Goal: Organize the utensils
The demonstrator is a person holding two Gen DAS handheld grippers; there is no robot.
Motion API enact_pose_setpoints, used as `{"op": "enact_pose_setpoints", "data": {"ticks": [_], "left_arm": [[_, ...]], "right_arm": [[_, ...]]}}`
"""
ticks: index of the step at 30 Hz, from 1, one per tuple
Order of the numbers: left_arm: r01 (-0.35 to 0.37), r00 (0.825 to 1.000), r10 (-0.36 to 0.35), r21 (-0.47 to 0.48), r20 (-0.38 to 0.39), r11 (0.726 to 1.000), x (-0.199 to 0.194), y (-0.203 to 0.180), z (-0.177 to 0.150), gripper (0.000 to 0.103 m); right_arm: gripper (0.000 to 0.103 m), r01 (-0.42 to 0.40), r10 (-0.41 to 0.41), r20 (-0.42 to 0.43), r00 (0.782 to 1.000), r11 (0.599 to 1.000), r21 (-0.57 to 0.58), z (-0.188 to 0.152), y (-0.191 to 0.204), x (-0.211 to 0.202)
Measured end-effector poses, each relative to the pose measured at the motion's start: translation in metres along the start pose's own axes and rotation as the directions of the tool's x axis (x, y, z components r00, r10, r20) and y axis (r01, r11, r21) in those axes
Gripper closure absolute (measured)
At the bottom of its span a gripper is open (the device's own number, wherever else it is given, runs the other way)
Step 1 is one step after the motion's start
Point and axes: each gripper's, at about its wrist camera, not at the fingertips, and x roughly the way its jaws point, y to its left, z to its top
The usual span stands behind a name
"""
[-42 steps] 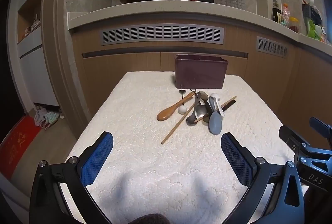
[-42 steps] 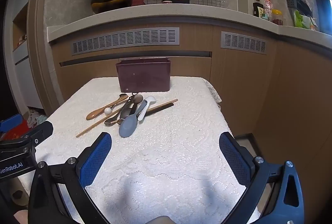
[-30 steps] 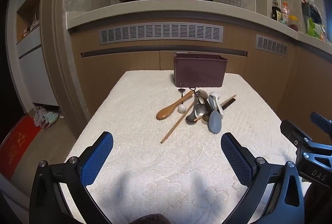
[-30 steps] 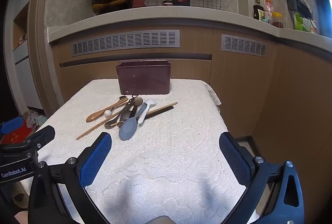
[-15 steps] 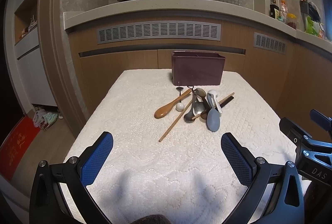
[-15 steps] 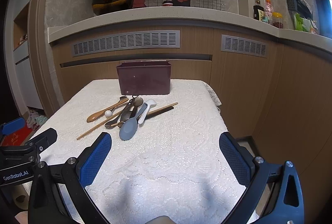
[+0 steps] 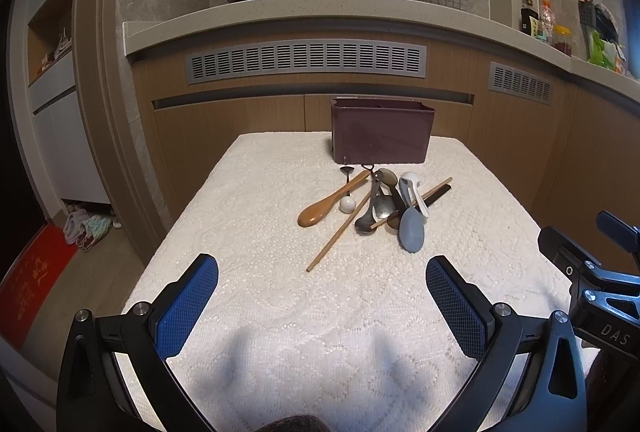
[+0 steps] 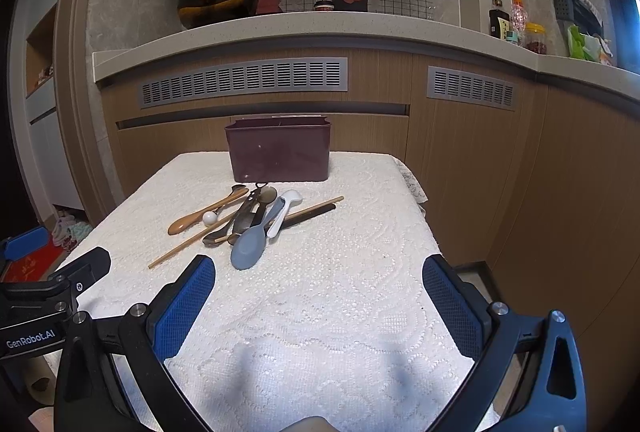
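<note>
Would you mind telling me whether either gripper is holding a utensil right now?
Neither: the left gripper and right gripper are open and empty; the utensils lie on the table.

Both wrist cams sit low at the near end of the table (image 7: 248,232), facing the counter; both catch the utensil pile (image 8: 248,220).

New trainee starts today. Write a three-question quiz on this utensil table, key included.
1. True or false: the left gripper holds a utensil.
2. Which utensil in the pile lies nearest the grippers? A) blue-grey spoon B) wooden spoon C) white spoon
3. Where does the maroon bin stand relative to the pile?

Key
1. False: both it and the right gripper are open, hovering over the white cloth.
2. A.
3. Behind it, at the table's far edge.
</note>
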Motion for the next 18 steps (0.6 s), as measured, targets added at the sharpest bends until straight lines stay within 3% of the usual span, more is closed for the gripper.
{"op": "enact_pose_setpoints", "data": {"ticks": [18], "left_arm": [[0.001, 1.0, -0.001, 0.003, -0.006, 1.0, -0.0046, -0.0018, -0.0049, 0.0]], "right_arm": [[0.0, 0.001, -0.001, -0.006, 1.0, 1.0, -0.001, -0.0007, -0.0005, 0.0005]]}}
